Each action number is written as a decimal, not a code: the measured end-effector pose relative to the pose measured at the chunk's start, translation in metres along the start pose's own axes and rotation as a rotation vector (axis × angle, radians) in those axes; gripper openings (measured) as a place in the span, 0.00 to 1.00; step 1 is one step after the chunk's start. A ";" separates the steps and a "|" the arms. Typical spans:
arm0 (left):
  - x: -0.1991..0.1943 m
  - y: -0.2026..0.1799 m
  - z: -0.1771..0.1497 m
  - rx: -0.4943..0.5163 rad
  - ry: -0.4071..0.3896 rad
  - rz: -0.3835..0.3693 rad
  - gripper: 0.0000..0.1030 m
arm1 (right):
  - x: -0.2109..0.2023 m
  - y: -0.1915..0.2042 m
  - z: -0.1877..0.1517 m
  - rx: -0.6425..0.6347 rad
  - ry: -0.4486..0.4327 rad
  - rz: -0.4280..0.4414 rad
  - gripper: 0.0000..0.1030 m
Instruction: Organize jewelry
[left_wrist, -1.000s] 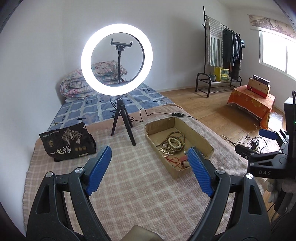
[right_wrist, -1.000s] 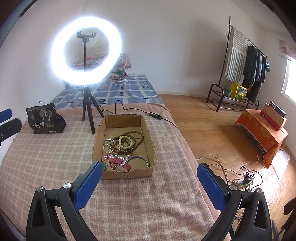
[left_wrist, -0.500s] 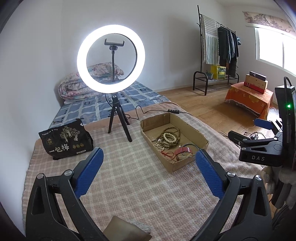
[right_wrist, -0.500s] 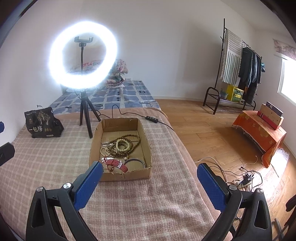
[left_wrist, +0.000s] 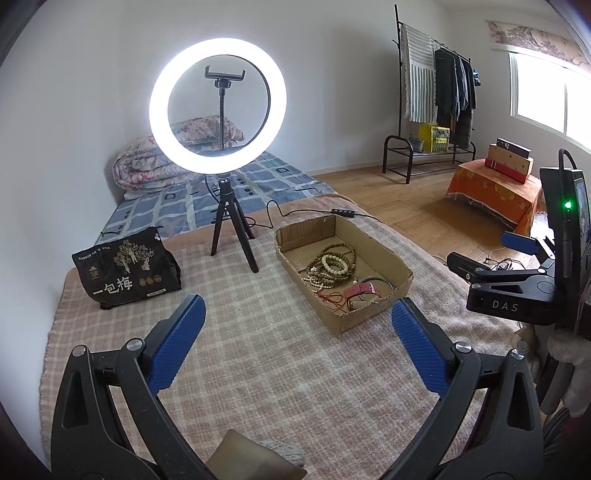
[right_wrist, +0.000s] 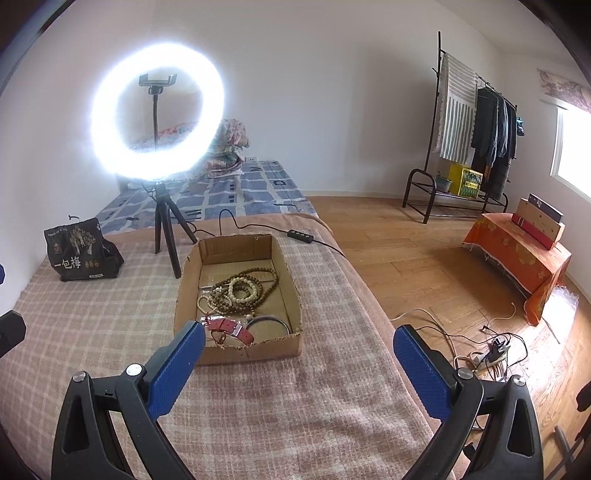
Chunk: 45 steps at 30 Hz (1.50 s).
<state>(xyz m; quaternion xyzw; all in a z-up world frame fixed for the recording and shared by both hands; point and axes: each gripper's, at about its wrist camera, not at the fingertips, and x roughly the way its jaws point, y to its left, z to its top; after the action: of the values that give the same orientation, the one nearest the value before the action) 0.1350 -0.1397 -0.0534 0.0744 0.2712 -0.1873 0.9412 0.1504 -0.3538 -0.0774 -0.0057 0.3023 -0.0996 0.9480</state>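
Note:
An open cardboard box (left_wrist: 400, 275) (right_wrist: 188, 280) lies on the plaid blanket. Inside it are tangled bead bracelets (left_wrist: 334, 267) (right_wrist: 242, 286), a red watch strap (left_wrist: 362, 290) (right_wrist: 231, 326) and a dark bangle (right_wrist: 267, 319). My left gripper (left_wrist: 295, 330) is open and empty, above the blanket just short of the box's near left corner. My right gripper (right_wrist: 297, 356) is open and empty, in front of the box's near wall. The right gripper also shows at the right edge of the left wrist view (left_wrist: 495, 254).
A lit ring light on a tripod (left_wrist: 232, 236) (right_wrist: 166, 236) stands behind the box, its cable (right_wrist: 314, 240) trailing right. A black snack bag (left_wrist: 125, 273) (right_wrist: 79, 251) sits at the far left. The blanket edge (right_wrist: 373, 306) drops to a wooden floor with cords (right_wrist: 491, 350).
My left gripper has opened wider and drawn back from the box. My right gripper has drifted slightly, so the box sits a little further left in its view. The jewelry has not moved.

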 end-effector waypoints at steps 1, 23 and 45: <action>0.000 0.000 0.000 -0.002 0.001 -0.003 0.99 | 0.000 0.000 0.000 0.000 0.000 0.001 1.00; 0.000 -0.004 0.002 -0.003 -0.002 -0.012 1.00 | 0.004 0.003 0.000 0.007 0.011 0.016 1.00; -0.002 -0.005 0.002 -0.004 -0.003 -0.011 1.00 | 0.005 0.004 -0.002 0.013 0.016 0.019 1.00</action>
<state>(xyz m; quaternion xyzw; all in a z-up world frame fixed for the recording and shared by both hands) 0.1326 -0.1439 -0.0514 0.0707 0.2704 -0.1923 0.9407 0.1543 -0.3510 -0.0824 0.0041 0.3093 -0.0924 0.9465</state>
